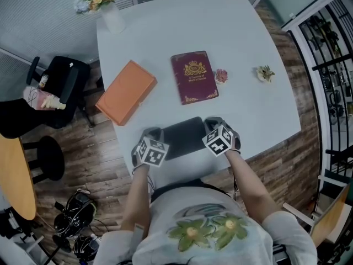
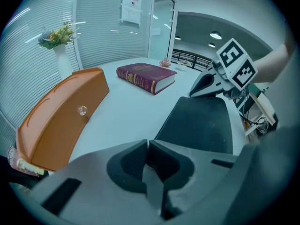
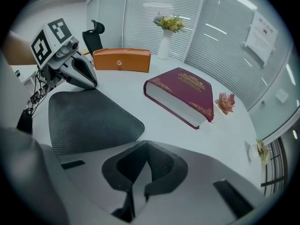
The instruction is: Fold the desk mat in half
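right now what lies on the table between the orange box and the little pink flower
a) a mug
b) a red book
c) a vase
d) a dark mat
b: in the head view the red book lies flat with the orange box to its left and the pink flower at its right edge.

No legible text: gilt print on the maroon book (image 1: 193, 77), wall notice (image 2: 131, 8) too small.

Odds and ends around a red book (image 1: 193, 76) on a white table (image 1: 248, 32).
Left of the book, an orange box (image 1: 126, 91); far beyond and left, a vase of flowers (image 1: 109, 10); just right, a small pink ornament (image 1: 221, 75); further right, a pale sprig (image 1: 265, 73); well left, off the table, a black chair (image 1: 60, 90).
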`<state>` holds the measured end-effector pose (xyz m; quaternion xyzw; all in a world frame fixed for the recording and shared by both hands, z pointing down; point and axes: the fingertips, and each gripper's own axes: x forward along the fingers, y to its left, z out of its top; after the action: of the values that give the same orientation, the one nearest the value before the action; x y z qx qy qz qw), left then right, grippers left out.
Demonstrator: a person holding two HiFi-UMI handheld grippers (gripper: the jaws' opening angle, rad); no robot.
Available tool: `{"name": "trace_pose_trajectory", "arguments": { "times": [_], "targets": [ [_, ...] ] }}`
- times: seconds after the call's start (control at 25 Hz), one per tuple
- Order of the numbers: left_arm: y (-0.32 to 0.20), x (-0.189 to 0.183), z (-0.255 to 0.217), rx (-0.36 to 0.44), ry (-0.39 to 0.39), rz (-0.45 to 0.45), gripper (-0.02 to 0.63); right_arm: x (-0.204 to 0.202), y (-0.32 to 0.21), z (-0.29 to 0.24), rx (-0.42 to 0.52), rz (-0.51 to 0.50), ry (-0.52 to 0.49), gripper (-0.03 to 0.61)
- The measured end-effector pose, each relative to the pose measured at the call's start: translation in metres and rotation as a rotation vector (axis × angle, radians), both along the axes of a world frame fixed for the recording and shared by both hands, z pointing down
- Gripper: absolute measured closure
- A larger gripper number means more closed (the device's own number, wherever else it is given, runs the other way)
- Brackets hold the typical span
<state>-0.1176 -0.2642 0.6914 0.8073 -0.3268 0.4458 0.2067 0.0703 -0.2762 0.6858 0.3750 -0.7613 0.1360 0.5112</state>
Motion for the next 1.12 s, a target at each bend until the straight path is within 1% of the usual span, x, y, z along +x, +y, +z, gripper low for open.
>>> {"name": "trace_pose_trajectory", "arguments": {
  "times": [0.08,0.2,0.36,0.44,0.56,0.68,0.8,0.92,1.12],
  "targets": [
    [0.000,0.000,0.000,-0.013,0.011,0.001,0.603,0.000,0.000,0.000,-0.001,0.008,-0.001,0.560],
    [0.001,-0.002,-0.001,-0.053,0.055,-0.049,0.596,0.000,0.000,-0.004,0.008,0.031,-0.013,0.560],
    [0.001,-0.009,-0.006,-0.094,0.105,-0.124,0.529,-0.004,-0.001,-0.018,0.039,0.055,-0.056,0.560],
    [0.000,-0.013,-0.014,-0.098,0.138,-0.174,0.518,-0.007,-0.001,-0.027,0.056,0.059,-0.074,0.560],
    [-0.006,-0.019,-0.024,-0.069,0.193,-0.247,0.517,-0.013,-0.001,-0.039,0.077,0.077,-0.113,0.560],
    [-0.007,-0.020,-0.039,-0.049,0.242,-0.290,0.517,-0.017,0.000,-0.054,0.109,0.093,-0.148,0.560],
    [-0.006,-0.020,-0.056,-0.021,0.287,-0.323,0.517,-0.023,0.005,-0.071,0.146,0.088,-0.178,0.560],
    [-0.003,-0.020,-0.073,0.009,0.318,-0.342,0.517,-0.029,0.009,-0.086,0.181,0.075,-0.203,0.560],
    [0.006,-0.015,-0.099,0.073,0.340,-0.332,0.517,-0.037,0.019,-0.110,0.211,0.084,-0.269,0.560]
  ]
}}
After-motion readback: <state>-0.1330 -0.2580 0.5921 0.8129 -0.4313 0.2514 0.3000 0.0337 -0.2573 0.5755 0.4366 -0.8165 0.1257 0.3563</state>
